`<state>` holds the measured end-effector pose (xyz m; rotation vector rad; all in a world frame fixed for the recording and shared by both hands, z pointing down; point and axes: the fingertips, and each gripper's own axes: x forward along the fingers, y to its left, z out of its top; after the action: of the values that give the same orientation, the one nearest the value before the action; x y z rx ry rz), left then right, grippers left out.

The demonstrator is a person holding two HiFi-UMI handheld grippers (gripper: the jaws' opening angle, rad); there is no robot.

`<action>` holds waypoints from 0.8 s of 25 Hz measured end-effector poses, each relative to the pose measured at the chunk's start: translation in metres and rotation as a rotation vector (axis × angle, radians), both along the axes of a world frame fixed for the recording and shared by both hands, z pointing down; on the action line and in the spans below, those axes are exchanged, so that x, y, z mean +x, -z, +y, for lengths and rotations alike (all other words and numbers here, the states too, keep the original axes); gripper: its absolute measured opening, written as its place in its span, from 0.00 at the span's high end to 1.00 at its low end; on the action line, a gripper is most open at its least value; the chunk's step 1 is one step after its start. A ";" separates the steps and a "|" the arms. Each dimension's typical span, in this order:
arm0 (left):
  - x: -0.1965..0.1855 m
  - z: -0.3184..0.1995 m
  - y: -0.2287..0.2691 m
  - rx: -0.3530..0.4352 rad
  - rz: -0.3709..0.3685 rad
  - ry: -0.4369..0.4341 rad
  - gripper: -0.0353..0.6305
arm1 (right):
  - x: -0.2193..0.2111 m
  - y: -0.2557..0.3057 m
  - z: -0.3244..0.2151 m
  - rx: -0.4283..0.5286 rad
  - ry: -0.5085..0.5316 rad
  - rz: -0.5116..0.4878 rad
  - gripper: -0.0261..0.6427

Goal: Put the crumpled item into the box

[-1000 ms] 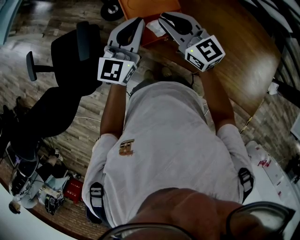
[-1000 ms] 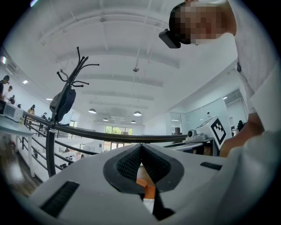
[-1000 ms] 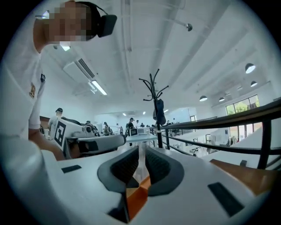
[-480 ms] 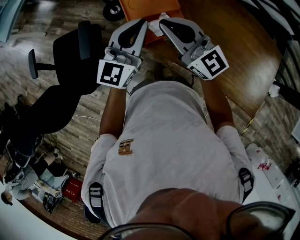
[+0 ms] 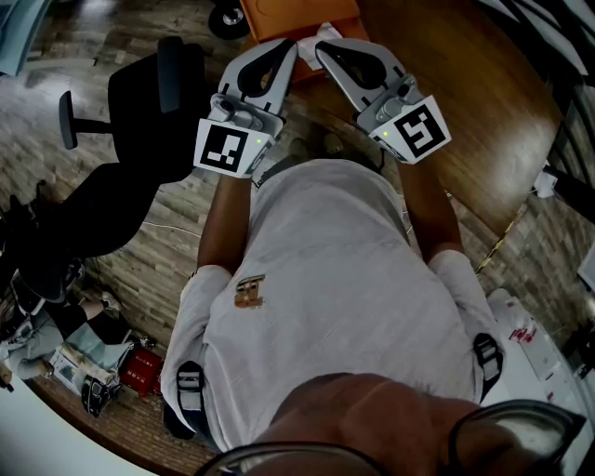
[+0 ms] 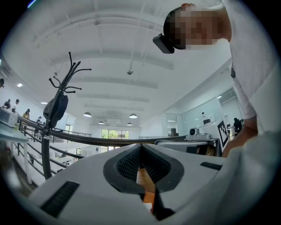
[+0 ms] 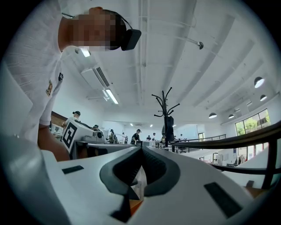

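Crumpled paper pinched in my right tool (image 5: 322, 46), at the orange box (image 5: 288, 14).
My left tool (image 5: 287, 50) has its jaws together on nothing, just beside the box. My right tool's jaws have just been closing and now clamp the white crumpled paper (image 5: 325, 33) at their tips, by the box's near edge.

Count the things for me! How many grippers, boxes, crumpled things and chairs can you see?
grippers: 2, the left gripper and the right gripper
orange box: 1
white crumpled item: 1
black chair: 1
total: 5
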<state>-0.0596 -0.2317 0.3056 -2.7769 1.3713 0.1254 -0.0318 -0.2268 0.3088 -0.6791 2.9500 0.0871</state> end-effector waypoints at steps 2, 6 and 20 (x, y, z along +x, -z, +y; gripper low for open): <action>0.002 0.001 0.000 0.000 -0.002 0.001 0.92 | 0.001 -0.001 0.001 -0.004 0.004 0.004 0.91; 0.006 0.002 0.002 0.003 0.001 0.003 0.92 | 0.004 -0.002 0.002 -0.007 0.008 0.012 0.91; 0.008 -0.001 -0.001 0.002 0.016 0.017 0.92 | 0.013 -0.007 -0.005 -0.013 -0.010 0.037 0.91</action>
<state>-0.0519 -0.2327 0.3064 -2.7682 1.3969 0.1484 -0.0190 -0.2320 0.3159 -0.7016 2.9848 0.0825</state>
